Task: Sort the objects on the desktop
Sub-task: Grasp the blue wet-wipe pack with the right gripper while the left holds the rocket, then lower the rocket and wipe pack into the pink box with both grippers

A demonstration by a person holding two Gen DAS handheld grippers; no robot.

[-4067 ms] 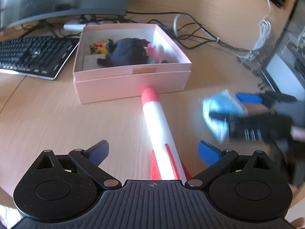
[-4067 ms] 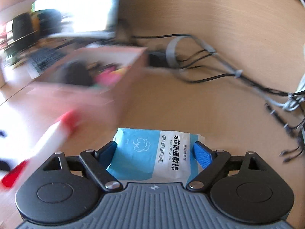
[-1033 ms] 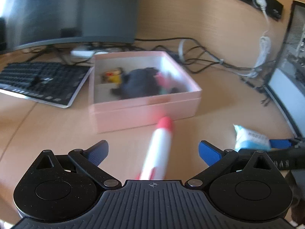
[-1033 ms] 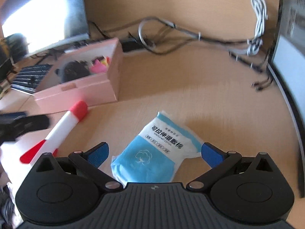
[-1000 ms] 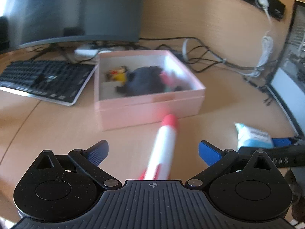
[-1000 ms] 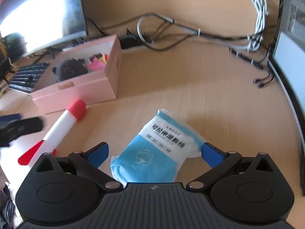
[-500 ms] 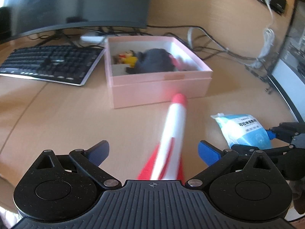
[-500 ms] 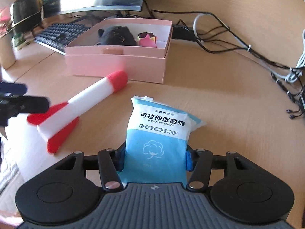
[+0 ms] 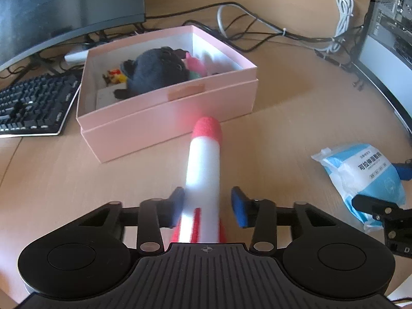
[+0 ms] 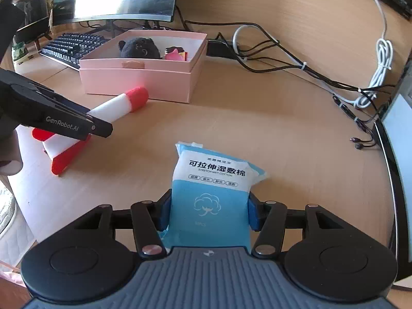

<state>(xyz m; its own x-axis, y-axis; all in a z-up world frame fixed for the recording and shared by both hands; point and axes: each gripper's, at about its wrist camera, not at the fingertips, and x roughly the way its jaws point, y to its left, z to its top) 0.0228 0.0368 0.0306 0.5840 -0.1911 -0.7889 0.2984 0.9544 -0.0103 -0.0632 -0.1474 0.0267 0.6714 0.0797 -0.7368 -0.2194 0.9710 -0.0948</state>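
Observation:
A white foam rocket [image 9: 203, 175] with a red nose and red fins lies on the wooden desk, nose toward the pink box [image 9: 170, 118]. My left gripper [image 9: 207, 207] is closed around its body near the fins; the left pad touches it, the right pad sits close beside it. The rocket also shows in the right wrist view [image 10: 113, 108]. My right gripper [image 10: 208, 212] is shut on a blue and white wet cotton packet [image 10: 213, 188], which also shows in the left wrist view [image 9: 363, 177]. The pink box [image 10: 139, 79] holds a black plush toy [image 9: 157, 69] and small colourful items.
A black keyboard [image 9: 31, 103] lies left of the box, with a monitor [image 9: 64, 7] behind it. Cables [image 10: 296, 64] run across the desk at the back right. A computer case [image 9: 388, 31] stands at the far right.
My left gripper's jaws have closed in from wide open onto the rocket's body. My right gripper stays shut on the packet, which it closed on between one second and half a second ago.

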